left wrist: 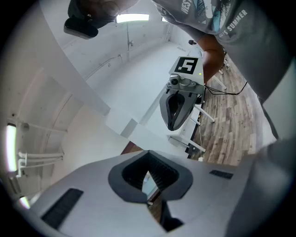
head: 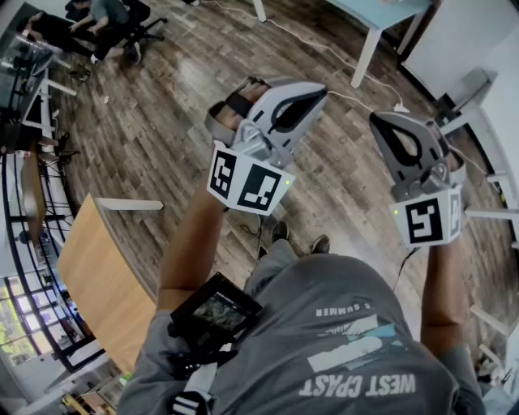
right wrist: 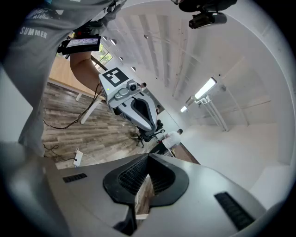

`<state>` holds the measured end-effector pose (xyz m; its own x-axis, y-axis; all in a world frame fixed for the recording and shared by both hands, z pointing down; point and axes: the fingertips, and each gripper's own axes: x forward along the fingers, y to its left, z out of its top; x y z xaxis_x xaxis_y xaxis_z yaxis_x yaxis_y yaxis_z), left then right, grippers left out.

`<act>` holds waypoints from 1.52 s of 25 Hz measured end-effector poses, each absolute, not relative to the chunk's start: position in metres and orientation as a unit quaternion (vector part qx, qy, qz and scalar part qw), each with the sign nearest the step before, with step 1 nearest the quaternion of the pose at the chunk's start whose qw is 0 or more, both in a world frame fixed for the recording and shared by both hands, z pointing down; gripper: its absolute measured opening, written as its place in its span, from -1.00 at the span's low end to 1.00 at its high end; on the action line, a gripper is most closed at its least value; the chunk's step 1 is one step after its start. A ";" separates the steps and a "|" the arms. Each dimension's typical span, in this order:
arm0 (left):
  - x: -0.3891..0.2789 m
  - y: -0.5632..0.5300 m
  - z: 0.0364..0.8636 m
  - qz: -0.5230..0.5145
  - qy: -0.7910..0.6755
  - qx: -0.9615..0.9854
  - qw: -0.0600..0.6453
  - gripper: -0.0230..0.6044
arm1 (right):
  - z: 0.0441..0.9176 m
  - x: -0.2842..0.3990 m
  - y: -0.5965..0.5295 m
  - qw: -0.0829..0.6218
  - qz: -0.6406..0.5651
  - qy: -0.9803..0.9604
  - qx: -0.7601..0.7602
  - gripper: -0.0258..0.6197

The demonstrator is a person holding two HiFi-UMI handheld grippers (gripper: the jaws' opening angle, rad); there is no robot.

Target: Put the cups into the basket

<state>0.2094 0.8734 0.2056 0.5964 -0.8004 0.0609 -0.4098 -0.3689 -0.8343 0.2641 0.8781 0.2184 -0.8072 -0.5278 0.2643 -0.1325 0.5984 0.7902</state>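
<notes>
No cup and no basket shows in any view. I hold both grippers up in the air above a wooden plank floor. In the head view my left gripper is at centre left and my right gripper at the right, each with its marker cube near my hands. The left gripper view shows its jaws closed tip to tip with nothing between them, and the right gripper beyond. My right gripper's jaws are likewise shut and empty, with the left gripper beyond them.
A light wooden table stands at the lower left. A white table leg is at the top, with white frames at the right. People sit at the top left. A cable runs over the floor.
</notes>
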 end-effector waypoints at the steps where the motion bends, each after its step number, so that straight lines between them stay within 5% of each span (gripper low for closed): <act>1: 0.213 0.871 0.206 -0.237 0.382 -0.793 0.412 -0.92 | 0.219 0.267 0.876 0.243 -0.403 -0.862 0.190 -0.88; 38: 0.231 0.807 0.215 -0.229 0.384 -0.803 0.394 -0.93 | 0.224 0.289 0.817 0.215 -0.376 -0.876 0.213 -0.87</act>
